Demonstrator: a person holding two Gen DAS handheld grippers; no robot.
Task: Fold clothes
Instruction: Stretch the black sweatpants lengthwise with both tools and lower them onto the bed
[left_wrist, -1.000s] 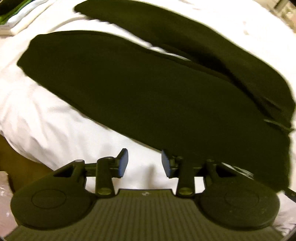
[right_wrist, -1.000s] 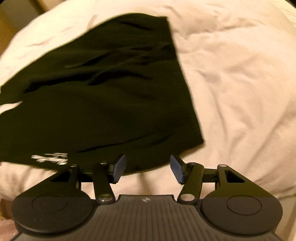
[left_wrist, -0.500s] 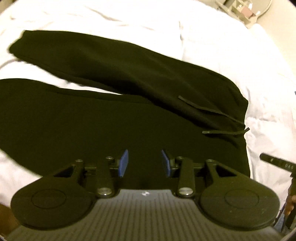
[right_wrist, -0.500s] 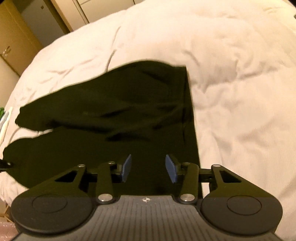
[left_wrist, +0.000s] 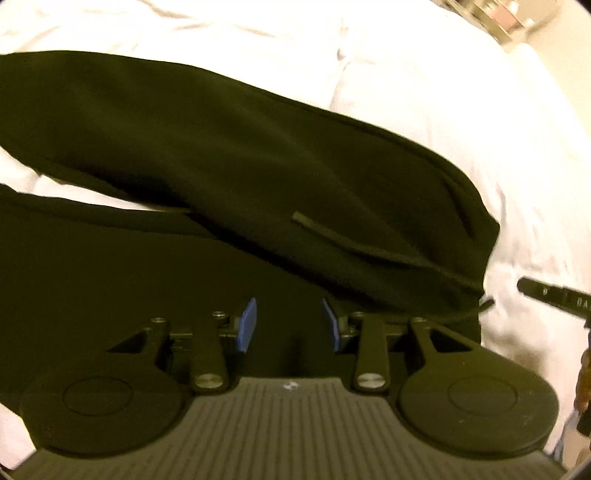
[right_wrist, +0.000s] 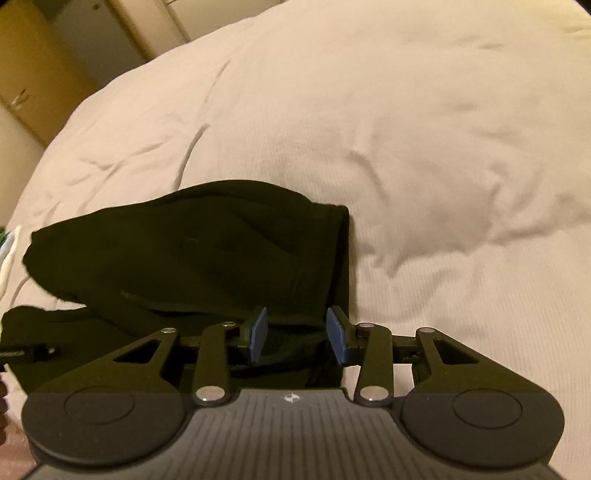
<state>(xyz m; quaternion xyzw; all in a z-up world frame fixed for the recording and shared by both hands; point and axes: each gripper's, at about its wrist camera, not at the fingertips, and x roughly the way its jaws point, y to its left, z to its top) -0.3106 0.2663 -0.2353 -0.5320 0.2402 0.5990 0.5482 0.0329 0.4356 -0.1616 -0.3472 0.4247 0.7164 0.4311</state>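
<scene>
— What do we have, starting from the left of the black trousers (left_wrist: 229, 177)?

— We see two legs running off to the left over the white duvet (left_wrist: 424, 85), with a strip of duvet showing between them. The waistband end lies to the right, and a drawstring (left_wrist: 369, 251) rests across the fabric near it.

— And our left gripper (left_wrist: 289, 325)?

— Its blue pads (left_wrist: 248, 325) stand apart over the near leg of the trousers, nothing between them. We cannot tell whether they touch the cloth.

— Further right?

— Our right gripper (right_wrist: 298, 336) sits at the waistband corner of the trousers (right_wrist: 192, 254), jaws spread with fabric under the gap, not pinched. Right of the trousers there is only rumpled duvet (right_wrist: 443, 147). Beyond the trousers, a wooden cabinet (right_wrist: 33, 70) stands at the far left.
</scene>
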